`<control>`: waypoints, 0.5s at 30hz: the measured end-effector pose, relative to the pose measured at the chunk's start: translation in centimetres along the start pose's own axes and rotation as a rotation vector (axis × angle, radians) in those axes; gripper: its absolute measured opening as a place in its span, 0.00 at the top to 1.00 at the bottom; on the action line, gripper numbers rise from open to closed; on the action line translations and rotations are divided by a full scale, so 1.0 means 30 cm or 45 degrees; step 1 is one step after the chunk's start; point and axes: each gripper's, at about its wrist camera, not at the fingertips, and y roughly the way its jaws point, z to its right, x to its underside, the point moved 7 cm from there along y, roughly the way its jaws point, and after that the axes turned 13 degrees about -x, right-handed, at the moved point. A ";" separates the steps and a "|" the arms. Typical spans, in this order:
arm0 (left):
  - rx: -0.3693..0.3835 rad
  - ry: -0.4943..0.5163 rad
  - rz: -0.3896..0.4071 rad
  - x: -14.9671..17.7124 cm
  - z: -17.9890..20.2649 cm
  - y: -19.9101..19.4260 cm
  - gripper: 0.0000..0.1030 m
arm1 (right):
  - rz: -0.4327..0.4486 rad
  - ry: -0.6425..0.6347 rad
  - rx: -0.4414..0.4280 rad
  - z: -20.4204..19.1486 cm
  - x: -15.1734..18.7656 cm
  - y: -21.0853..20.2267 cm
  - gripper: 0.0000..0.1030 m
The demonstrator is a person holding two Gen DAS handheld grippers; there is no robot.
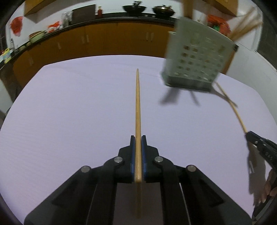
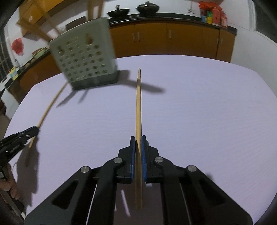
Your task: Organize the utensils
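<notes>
My left gripper (image 1: 138,136) is shut on a wooden chopstick (image 1: 138,103) that points straight ahead over the lavender table (image 1: 69,112). My right gripper (image 2: 138,137) is shut on a second chopstick (image 2: 138,103), also pointing forward. A grey-green perforated utensil holder (image 1: 199,58) (image 2: 83,57) with a dark base stands at the far side of the table, between the two grippers, with wooden sticks poking out of its top. Each view shows the other gripper at its edge: the right gripper (image 1: 249,134) and the left gripper (image 2: 32,130), each with its chopstick aimed toward the holder's base.
Behind the table runs a dark counter (image 2: 173,16) over orange cabinets (image 1: 103,39), with two black woks (image 1: 134,7) on it. A person's hand (image 1: 270,187) shows at the right edge of the left wrist view. The lavender tabletop (image 2: 207,112) spreads wide around the holder.
</notes>
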 end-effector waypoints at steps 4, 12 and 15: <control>-0.006 -0.035 -0.006 -0.029 -0.035 0.021 0.92 | 0.002 -0.008 0.029 0.024 -0.033 0.022 0.93; 0.015 -0.034 -0.004 -0.045 -0.049 0.030 0.91 | -0.012 -0.032 0.036 0.028 -0.054 0.047 0.92; 0.024 -0.041 -0.005 -0.046 -0.050 0.036 0.91 | -0.011 -0.025 0.030 0.031 -0.054 0.043 0.92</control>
